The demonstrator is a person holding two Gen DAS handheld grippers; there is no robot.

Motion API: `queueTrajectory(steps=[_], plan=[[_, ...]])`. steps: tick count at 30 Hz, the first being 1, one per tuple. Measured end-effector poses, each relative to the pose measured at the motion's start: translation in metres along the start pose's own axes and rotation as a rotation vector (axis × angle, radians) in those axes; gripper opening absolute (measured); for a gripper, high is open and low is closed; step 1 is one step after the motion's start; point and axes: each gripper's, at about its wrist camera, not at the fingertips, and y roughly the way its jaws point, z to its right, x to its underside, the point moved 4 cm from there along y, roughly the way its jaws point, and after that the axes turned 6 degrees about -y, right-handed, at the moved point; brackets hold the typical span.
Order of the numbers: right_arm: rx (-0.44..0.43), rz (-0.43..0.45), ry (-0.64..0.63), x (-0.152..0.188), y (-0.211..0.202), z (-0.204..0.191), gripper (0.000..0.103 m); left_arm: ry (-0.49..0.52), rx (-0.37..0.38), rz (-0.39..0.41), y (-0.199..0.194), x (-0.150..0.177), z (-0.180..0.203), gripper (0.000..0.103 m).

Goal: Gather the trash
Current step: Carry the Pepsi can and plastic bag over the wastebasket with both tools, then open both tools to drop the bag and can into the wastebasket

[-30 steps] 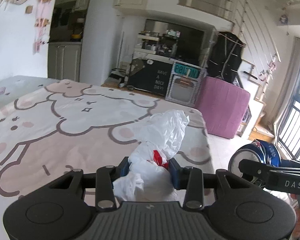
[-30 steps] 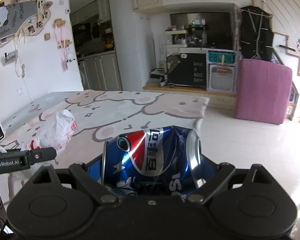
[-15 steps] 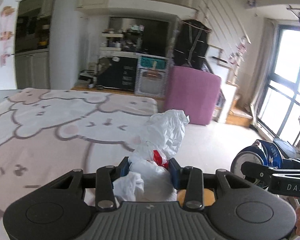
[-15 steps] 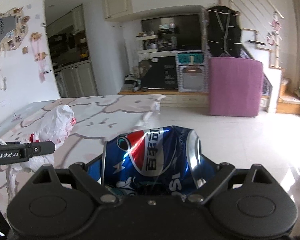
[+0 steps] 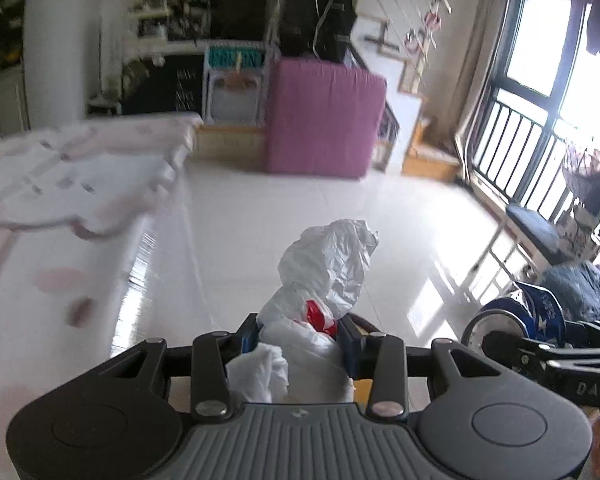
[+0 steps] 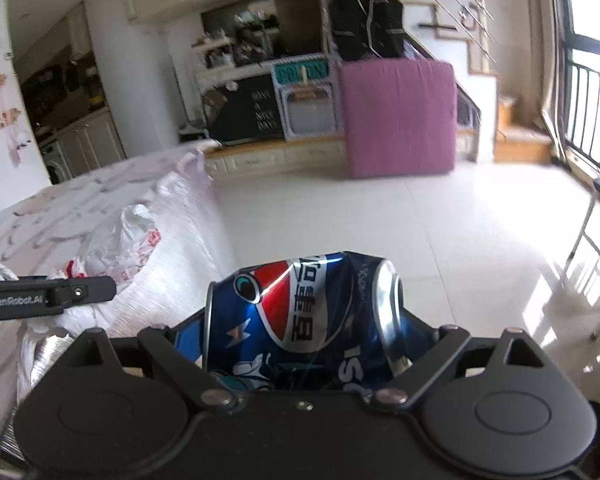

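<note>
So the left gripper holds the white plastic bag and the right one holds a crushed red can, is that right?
Not quite: the can is blue, not red, as the right wrist view shows. The rest stands: the left gripper holds the white plastic bag and the right gripper holds the crushed can.

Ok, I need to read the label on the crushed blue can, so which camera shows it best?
The right wrist view: the crushed blue can fills the middle of the picture, held in the right claw, with its logo and lettering facing the camera. The left wrist view shows only its round end and a strip of blue at the far right edge.
</note>
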Motion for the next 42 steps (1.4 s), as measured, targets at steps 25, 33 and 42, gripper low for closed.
queueTrajectory(steps=[25, 33, 42], plan=[[-0.157, -0.291, -0.11, 0.073, 0.153, 0.032, 0.094, -0.28, -0.218, -0.412, 0.259, 0.068, -0.034, 0.045], [-0.202, -0.346, -0.159, 0.084, 0.192, 0.021, 0.094, -0.242, -0.204, -0.393, 0.265, 0.067, -0.034, 0.076], [-0.223, -0.346, -0.182, 0.094, 0.217, 0.012, 0.103, -0.179, -0.195, -0.393, 0.258, 0.07, -0.035, 0.076]])
